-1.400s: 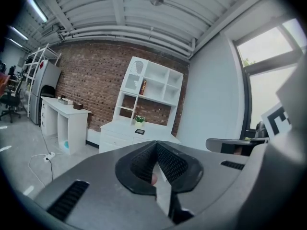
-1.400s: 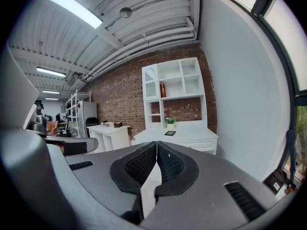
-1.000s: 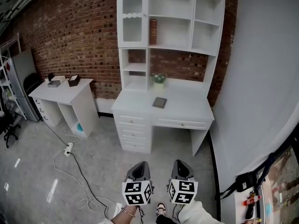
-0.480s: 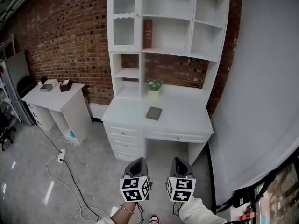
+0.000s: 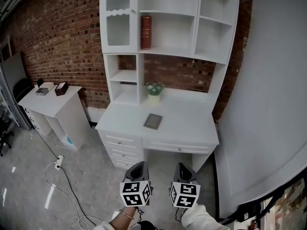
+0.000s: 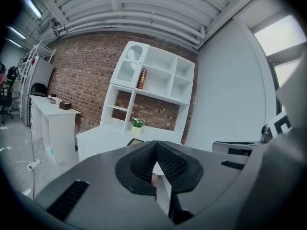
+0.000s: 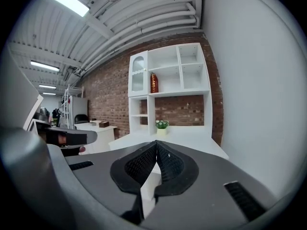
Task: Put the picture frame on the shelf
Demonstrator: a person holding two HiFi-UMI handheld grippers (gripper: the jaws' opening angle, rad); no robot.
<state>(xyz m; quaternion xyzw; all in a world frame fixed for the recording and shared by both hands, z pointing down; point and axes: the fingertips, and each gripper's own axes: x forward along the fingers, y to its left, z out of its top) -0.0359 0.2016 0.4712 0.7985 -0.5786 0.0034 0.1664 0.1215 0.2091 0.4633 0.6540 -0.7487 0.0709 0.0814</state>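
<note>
Hanging well short of the counter (image 5: 192, 123), the left tongs (image 5: 138, 166) and right tongs (image 5: 183, 168) are both pressed fully together, holding nothing. The picture frame (image 5: 153, 121) lies flat mid-counter, near the potted plant (image 5: 154, 88). Flat like that, it likely offers little edge to pinch; a shallow bite could skid it into the plant or drop it short of the shelf (image 5: 168, 52). The head view shows the whole frame; the right gripper view shows none of it.

No readable lettering, not even on the red book (image 5: 146, 32)
</note>
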